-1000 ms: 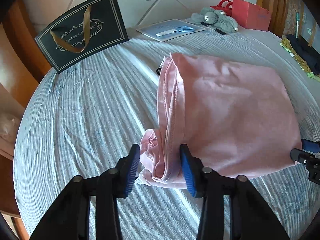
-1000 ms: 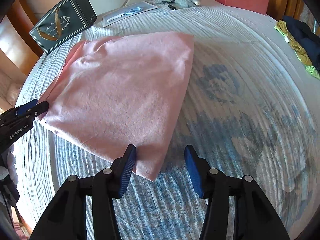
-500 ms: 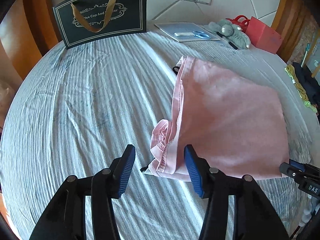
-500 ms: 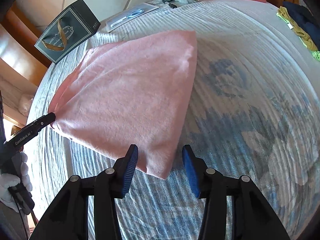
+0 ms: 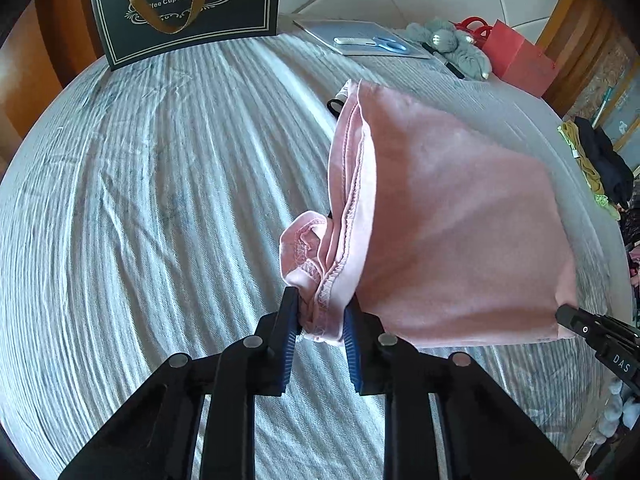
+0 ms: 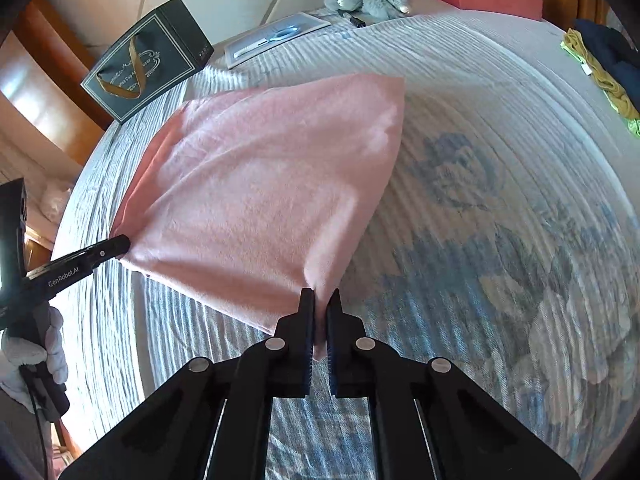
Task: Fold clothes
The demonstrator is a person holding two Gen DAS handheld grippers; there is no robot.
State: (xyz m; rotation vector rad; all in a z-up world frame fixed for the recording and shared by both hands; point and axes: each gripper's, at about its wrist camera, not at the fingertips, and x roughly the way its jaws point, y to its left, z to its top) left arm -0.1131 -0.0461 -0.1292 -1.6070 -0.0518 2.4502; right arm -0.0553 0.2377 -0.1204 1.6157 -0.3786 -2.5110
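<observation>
A folded pink garment (image 5: 452, 216) lies on the round table's striped cloth (image 5: 160, 200); it also shows in the right wrist view (image 6: 272, 192). My left gripper (image 5: 320, 320) is shut on its near left corner, where the stitched hems bunch together. My right gripper (image 6: 320, 312) is shut on the near right corner. The near edge between the two corners is lifted off the cloth. Each gripper shows in the other's view: the right gripper (image 5: 592, 332) and the left gripper (image 6: 80, 264).
A black gift bag (image 5: 184, 8) stands at the back left. Papers with blue scissors (image 5: 372, 42), a grey plush toy (image 5: 456, 44) and a red bag (image 5: 516, 60) lie at the back. Dark and yellow clothes (image 5: 596, 160) lie at the right edge.
Both grippers were open around the garment's near corners. Both have closed on those corners and the near edge has lifted.
</observation>
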